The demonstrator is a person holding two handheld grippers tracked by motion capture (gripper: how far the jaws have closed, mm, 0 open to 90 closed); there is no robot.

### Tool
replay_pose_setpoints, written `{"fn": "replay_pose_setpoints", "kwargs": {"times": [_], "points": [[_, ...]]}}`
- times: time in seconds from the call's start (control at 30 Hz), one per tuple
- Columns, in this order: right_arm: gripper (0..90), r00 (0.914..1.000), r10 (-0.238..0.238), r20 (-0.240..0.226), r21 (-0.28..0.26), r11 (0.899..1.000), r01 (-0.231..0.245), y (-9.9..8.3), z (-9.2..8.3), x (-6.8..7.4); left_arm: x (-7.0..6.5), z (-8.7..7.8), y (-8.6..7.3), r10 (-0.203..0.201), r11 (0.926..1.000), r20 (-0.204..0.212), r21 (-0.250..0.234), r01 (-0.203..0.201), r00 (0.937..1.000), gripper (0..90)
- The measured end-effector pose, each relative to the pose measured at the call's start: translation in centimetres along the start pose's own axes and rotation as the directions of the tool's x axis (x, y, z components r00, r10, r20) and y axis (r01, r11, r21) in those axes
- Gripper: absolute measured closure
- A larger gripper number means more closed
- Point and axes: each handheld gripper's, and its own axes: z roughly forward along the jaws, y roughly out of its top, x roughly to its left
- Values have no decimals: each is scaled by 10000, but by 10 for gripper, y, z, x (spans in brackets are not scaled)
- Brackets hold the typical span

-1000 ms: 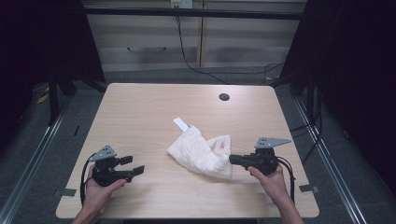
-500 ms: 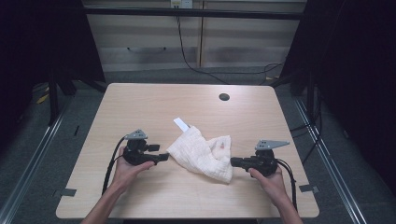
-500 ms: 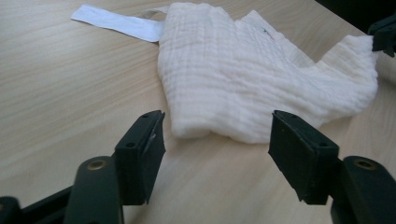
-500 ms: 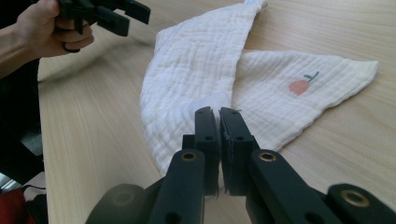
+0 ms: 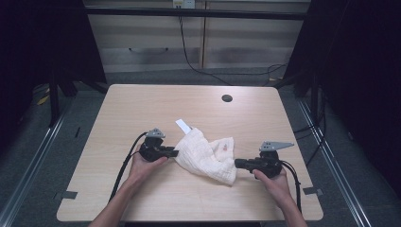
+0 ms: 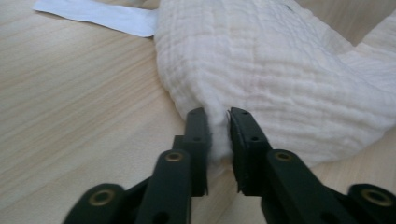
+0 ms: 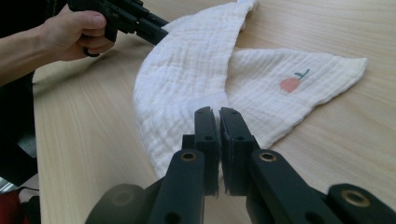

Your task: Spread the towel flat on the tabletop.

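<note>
One counter (image 5: 142, 198), pale wood, with one round dark hole (image 5: 227, 98) near its far edge. On it lies one white cloth (image 5: 203, 156), bearing one small pink fruit print (image 7: 290, 84) and one white label strip (image 5: 183, 126). Two claws are at it: the left claw (image 5: 174, 153) and the right claw (image 5: 239, 163), each in one hand, two hands in all. Two cables trail off, one per claw.

The left gripper (image 5: 174, 153) has moved right to the cloth (image 5: 205, 156) (its left edge), its jaws just closing on a fold
</note>
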Motion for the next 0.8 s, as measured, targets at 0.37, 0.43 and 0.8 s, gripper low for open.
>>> {"fn": "replay_pose_setpoints", "kwargs": {"times": [0.37,0.43,0.8], "points": [[866,9999,70,144,75,9999,-71,0,1,-3,-13,-28,-18,100,9999,-39,32,-100,9999,846],[866,9998,80,155,96,9999,-82,-1,2,-3,-14,-32,-21,157,9999,-23,13,-157,9999,846],[866,9999,38,157,191,9998,-41,-2,6,-2,-39,-57,-49,-52,9998,242,194,47,9997,838]]}}
